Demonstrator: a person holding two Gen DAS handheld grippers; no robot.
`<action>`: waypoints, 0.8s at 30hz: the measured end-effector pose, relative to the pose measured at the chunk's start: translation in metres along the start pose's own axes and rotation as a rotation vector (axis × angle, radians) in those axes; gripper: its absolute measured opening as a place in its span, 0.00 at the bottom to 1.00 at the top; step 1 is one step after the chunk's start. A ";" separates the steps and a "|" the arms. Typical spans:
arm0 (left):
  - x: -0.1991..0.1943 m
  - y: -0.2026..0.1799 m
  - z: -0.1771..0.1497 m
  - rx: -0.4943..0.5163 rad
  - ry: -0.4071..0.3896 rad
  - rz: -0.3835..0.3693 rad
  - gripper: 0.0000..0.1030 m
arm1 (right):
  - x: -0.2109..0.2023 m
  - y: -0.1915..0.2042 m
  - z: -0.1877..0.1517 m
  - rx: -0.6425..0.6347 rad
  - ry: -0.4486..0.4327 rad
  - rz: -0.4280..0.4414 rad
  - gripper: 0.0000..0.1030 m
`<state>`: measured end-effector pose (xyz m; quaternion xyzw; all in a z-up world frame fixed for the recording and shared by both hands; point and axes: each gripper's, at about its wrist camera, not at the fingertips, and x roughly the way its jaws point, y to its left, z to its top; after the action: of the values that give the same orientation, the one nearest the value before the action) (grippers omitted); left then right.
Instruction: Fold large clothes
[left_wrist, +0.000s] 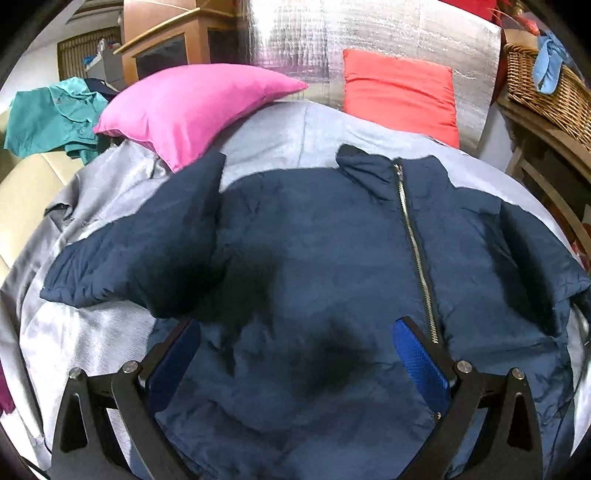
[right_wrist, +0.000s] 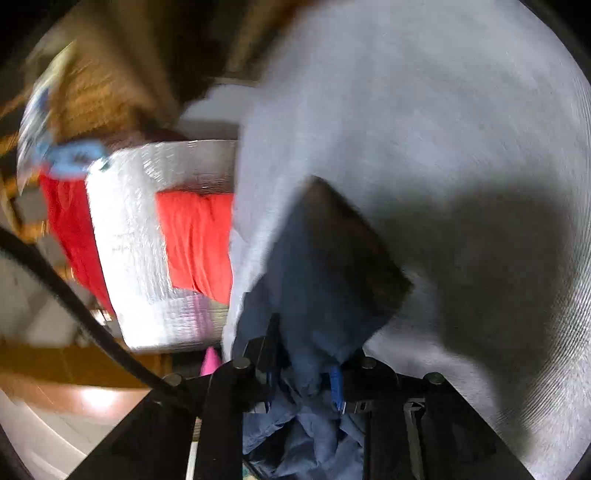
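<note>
Hovering with fingers spread wide over the hem, the left gripper frames a navy jacket lying zipped and front-up on a grey bedsheet. The right gripper is clamped on a bunched sleeve of that jacket (its view is badly blurred). Bare sheet borders the jacket at 9 o'clock; its right sleeve nears the bed edge at 3 o'clock. Farther off, a pink pillow sits at 11 o'clock, a red pillow at 1 o'clock against a silver foil wall.
</note>
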<state>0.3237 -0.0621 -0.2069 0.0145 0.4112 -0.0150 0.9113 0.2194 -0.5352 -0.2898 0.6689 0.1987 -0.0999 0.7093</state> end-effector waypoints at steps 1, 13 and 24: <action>-0.001 0.002 0.001 -0.005 -0.011 0.008 1.00 | -0.003 0.021 -0.006 -0.091 -0.017 0.001 0.25; -0.035 0.066 0.006 -0.139 -0.133 0.102 1.00 | -0.005 0.166 -0.229 -1.145 0.145 0.225 0.24; -0.036 0.109 0.006 -0.307 -0.143 0.043 1.00 | 0.022 0.139 -0.261 -1.245 0.403 0.105 0.77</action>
<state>0.3090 0.0466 -0.1739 -0.1174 0.3424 0.0664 0.9298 0.2567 -0.2628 -0.1796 0.1476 0.3154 0.1960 0.9167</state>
